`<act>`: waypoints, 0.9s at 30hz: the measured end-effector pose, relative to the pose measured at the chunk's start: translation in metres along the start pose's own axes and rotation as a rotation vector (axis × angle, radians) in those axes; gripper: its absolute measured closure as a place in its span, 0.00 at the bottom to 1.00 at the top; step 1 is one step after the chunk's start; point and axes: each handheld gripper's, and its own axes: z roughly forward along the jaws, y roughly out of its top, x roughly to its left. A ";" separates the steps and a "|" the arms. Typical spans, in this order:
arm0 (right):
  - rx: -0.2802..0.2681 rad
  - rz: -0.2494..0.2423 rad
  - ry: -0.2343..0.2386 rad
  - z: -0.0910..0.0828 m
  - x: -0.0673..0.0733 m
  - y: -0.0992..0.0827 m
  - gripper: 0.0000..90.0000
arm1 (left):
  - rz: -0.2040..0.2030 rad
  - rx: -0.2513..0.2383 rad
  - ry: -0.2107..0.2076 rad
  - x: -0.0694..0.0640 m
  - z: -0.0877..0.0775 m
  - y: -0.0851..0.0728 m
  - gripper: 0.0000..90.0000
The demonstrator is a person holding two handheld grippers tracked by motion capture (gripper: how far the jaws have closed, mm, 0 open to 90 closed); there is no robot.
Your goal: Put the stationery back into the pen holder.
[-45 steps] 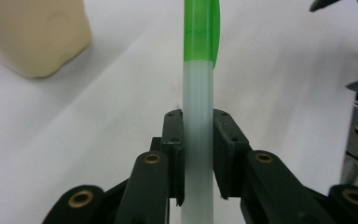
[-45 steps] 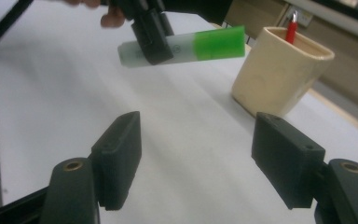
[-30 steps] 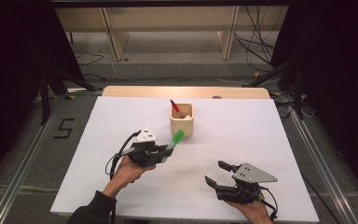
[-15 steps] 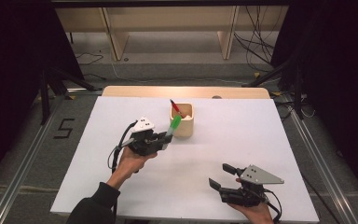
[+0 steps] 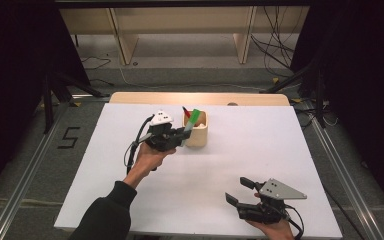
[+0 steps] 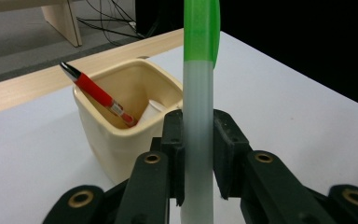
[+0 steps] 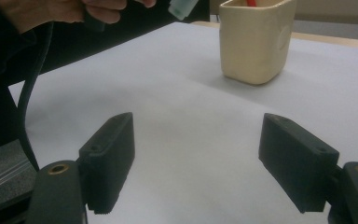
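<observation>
While the left gripper (image 5: 176, 138) keeps its jaws clamped on the pale barrel of a green-capped marker (image 5: 190, 125), it has carried that marker across the white table (image 5: 260, 150) from the open surface up to the cream cup (image 5: 200, 134). In the high view the green end now sits over the cup's near rim, tilted toward the opening, where a second ago it lay well short of it. That puts the work close to its end, by my reading: the marker only needs lining up and letting go to join the red pen (image 6: 98, 95) already leaning inside the cup.

The right gripper (image 5: 244, 192) rests near the table's front edge, well apart from the cup. Its jaws stand wide with nothing between them, and they have just been opening a little further.

A black "5" (image 5: 69, 137) is marked on the floor to the left of the table. The red pen carries a small pale band near its middle; it may hold print, but it is too small to read.
</observation>
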 end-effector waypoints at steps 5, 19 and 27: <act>-0.003 -0.004 0.005 -0.001 0.001 0.000 0.31 | -0.019 -0.016 0.016 0.006 0.011 0.013 0.85; -0.004 -0.010 0.016 -0.001 0.004 0.001 0.31 | -0.018 -0.018 0.056 0.013 0.042 0.032 0.85; -0.004 -0.012 0.023 0.000 0.004 0.000 0.31 | -0.003 -0.018 0.067 0.013 0.050 0.039 0.85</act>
